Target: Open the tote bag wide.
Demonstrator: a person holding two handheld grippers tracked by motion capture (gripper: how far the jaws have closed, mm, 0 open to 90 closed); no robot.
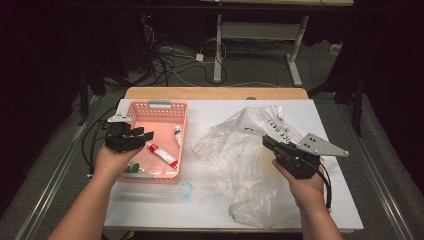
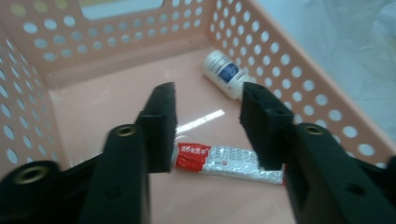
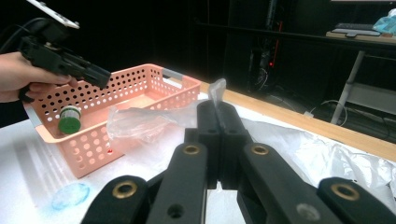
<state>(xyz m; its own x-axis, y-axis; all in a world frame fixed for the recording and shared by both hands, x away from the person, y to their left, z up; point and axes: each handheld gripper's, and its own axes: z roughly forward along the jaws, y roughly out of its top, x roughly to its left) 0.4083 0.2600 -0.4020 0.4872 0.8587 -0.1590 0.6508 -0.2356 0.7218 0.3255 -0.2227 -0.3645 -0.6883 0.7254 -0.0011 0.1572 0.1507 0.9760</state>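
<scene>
Over the pink basket point(image 1: 159, 107) the left claw point(image 2: 208, 123) hung open, probably to take the tube point(image 2: 224, 161); beside the basket, the right claw point(image 3: 217, 135) pinched the plastic bag point(image 3: 154, 122), perhaps to keep it open.

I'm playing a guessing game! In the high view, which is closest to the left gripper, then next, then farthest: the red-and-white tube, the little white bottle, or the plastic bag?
From the left gripper:
1. Red-and-white tube, in the pink basket, just beside the fingers.
2. White bottle, by the basket's right wall.
3. Plastic bag, outside the basket, on the table's right side.
</scene>
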